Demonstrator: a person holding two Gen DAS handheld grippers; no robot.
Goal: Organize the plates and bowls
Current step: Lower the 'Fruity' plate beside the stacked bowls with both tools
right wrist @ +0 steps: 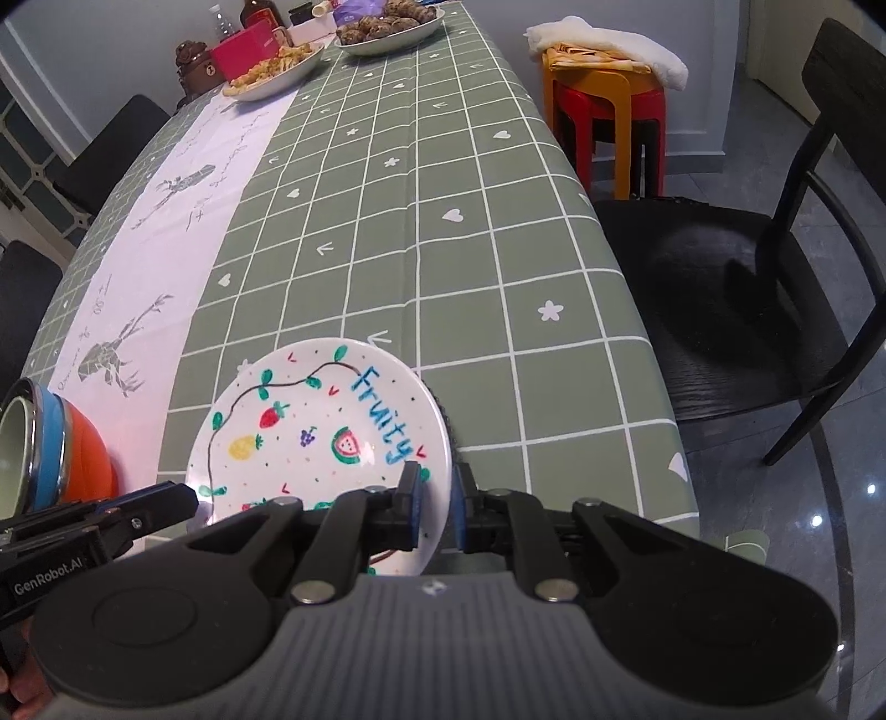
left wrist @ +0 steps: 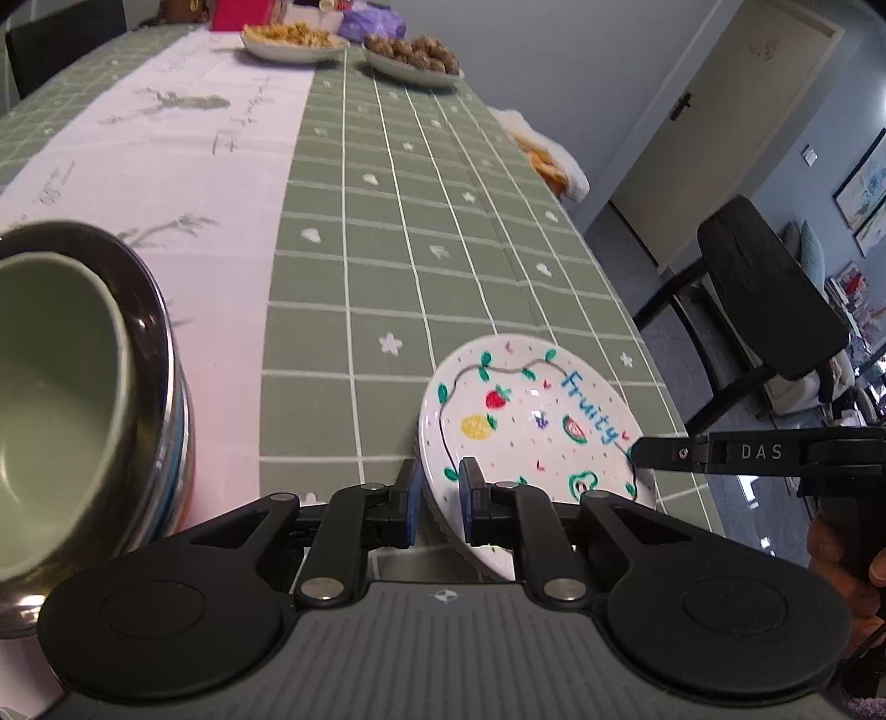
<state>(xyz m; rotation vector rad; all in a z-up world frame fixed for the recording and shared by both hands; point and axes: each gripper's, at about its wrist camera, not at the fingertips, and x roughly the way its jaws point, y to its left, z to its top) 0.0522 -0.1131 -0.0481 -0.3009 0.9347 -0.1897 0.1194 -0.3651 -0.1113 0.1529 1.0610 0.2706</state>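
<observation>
A white plate (left wrist: 526, 426) painted with fruit and the word "Fruity" hangs tilted over the near edge of the green checked table (left wrist: 387, 277). My left gripper (left wrist: 440, 493) is shut on the plate's near-left rim, one blue pad on each side of it. My right gripper (right wrist: 434, 498) is shut on the near-right rim of the plate (right wrist: 310, 432). Each gripper shows in the other's view, the right gripper (left wrist: 642, 451) at the plate's right edge and the left gripper (right wrist: 183, 501) at its left edge. A stack of bowls (left wrist: 66, 387) stands to the left, a pale green one nested in steel.
The bowl stack (right wrist: 61, 454) has blue and orange bowls under it. Two plates of food (right wrist: 382, 27) sit at the table's far end. A black chair (right wrist: 747, 288) and coloured stools (right wrist: 603, 111) under a towel stand right of the table.
</observation>
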